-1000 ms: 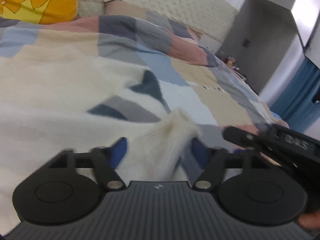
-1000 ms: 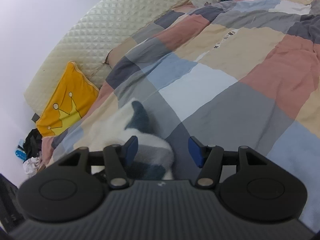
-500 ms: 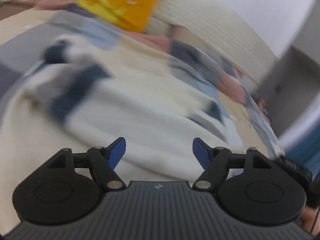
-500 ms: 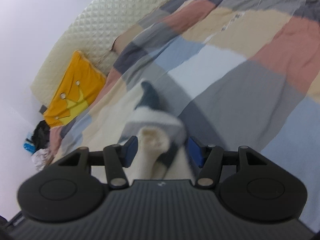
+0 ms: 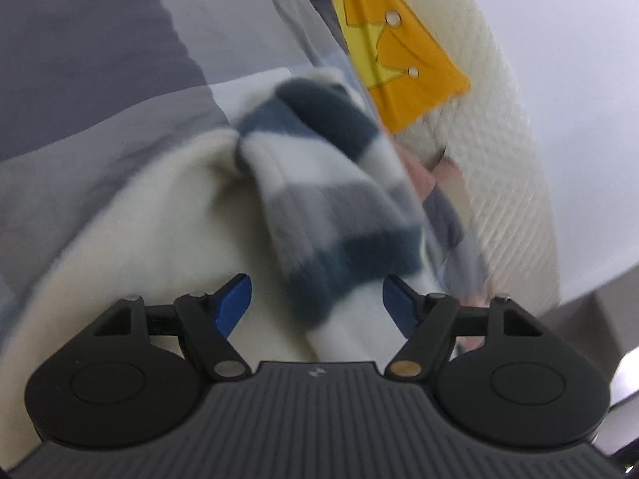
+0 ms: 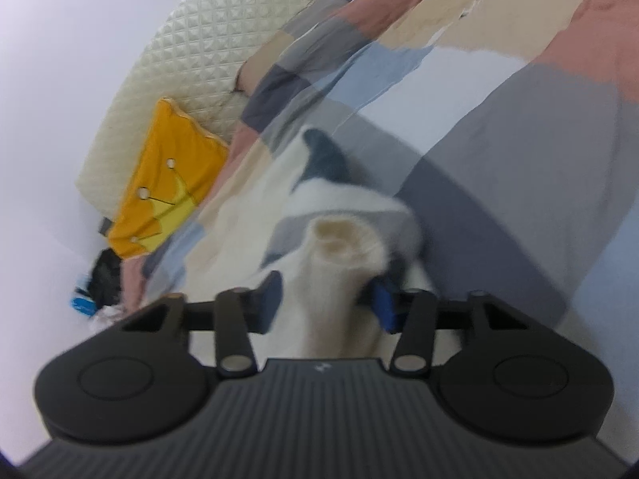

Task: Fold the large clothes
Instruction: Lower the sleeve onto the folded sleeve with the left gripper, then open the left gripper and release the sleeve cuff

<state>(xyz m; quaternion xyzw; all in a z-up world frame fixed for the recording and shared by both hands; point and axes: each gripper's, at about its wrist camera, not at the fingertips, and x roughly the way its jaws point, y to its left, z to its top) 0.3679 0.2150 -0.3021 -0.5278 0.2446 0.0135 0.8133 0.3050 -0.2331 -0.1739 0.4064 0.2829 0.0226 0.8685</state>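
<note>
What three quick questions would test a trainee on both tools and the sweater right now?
1. True or false: the left tool is clamped on the sweater.
2. What sits between the right tool's fingers? A the quilt, B the cream cuff, C nothing.
3. Fill in: the yellow pillow bears a ____ design.

Key
1. False: its fingers stand wide, clear of the cloth.
2. B: that tool has just been closing, with the cuff between its fingers.
3. Crown.

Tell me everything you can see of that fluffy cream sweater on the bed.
The sweater looks like soft, fuzzy knit, cream with navy, grey and white blocks on a sleeve. It lies rumpled on the patchwork quilt. The right gripper has just been closing around its cream cuff.
</note>
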